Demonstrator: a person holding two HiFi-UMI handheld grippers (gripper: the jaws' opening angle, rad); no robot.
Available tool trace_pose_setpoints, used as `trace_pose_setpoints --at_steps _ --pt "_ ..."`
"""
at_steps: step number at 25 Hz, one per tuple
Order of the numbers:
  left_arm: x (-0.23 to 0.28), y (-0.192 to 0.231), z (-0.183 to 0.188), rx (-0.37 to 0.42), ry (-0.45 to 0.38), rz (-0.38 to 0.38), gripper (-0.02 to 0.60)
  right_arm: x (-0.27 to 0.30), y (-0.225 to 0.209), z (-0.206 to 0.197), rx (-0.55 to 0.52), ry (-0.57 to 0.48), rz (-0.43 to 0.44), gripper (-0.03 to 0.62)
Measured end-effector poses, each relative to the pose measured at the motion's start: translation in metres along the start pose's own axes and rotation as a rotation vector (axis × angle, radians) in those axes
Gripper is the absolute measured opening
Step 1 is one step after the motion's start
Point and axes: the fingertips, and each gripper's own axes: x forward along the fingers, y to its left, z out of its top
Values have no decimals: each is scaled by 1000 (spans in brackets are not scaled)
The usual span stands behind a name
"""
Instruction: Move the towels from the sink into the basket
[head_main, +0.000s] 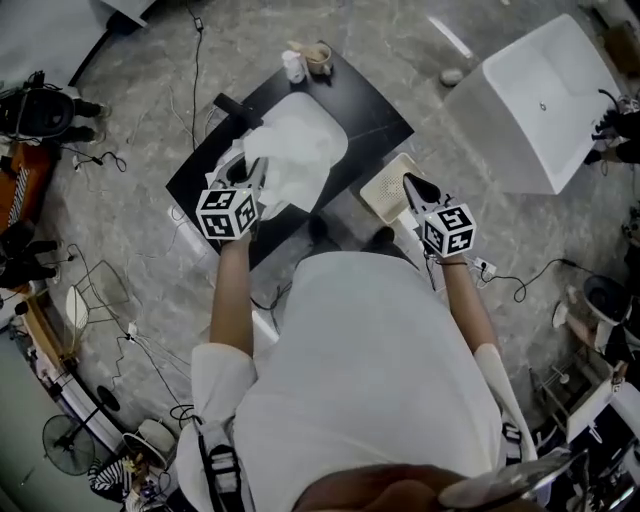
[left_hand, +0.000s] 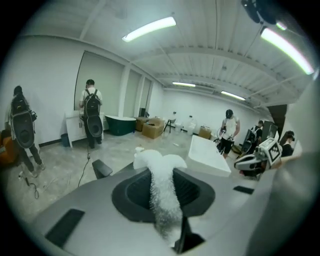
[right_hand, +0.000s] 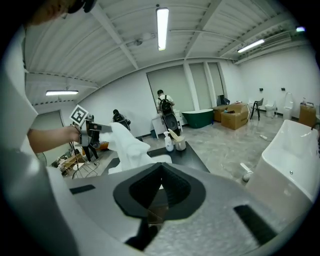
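Holding the towel (head_main: 297, 158) pinched tight in the left gripper (head_main: 262, 178) jaws, up over the sink (head_main: 328, 115). Probably next: off right, past the counter (head_main: 378, 112) edge, to the basket (head_main: 388, 192) beside the right gripper (head_main: 410, 183), jaws shut and empty.

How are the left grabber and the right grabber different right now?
The left gripper pinches a white towel; the right gripper has nothing between its jaws. The left gripper is at the sink; the right gripper is by the cream basket. Both have their jaws closed.
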Motion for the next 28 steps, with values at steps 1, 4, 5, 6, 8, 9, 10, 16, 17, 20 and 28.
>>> trace_pose_setpoints --at_steps 1,4,5,6,8,9,10,16,17,20,28 --pt "-7 -8 14 5 -33 -18 74 -2 0 5 -13 -6 -4 -2" --pt "-24 -33 56 25 -126 -83 74 -8 2 23 -56 -35 -16 -2" --pt "-29 -42 69 30 -151 -107 74 -10 3 29 -70 -45 -19 -2" --pt "-33 -50 80 33 -173 -131 74 -12 4 35 -83 -55 -20 -2" --pt "-39 -67 102 37 -211 -181 74 -15 5 45 -97 -74 -23 -2" --pt "-40 -75 112 42 -227 -206 74 -17 4 49 -100 -83 -28 -2" --pt "-41 -84 121 49 -240 -231 74 -20 1 52 -100 -92 -35 -2" --pt "-41 -147 157 140 -258 -403 74 -53 -12 62 -66 -139 -135 -2" --pt "-38 -159 158 151 -253 -431 74 -60 -16 61 -58 -148 -155 -2" --pt "-18 -199 152 181 -224 -517 74 -86 -35 49 -23 -166 -221 -2" --pt "29 -317 118 240 -107 -780 74 -182 -75 -13 113 -183 -460 -2"
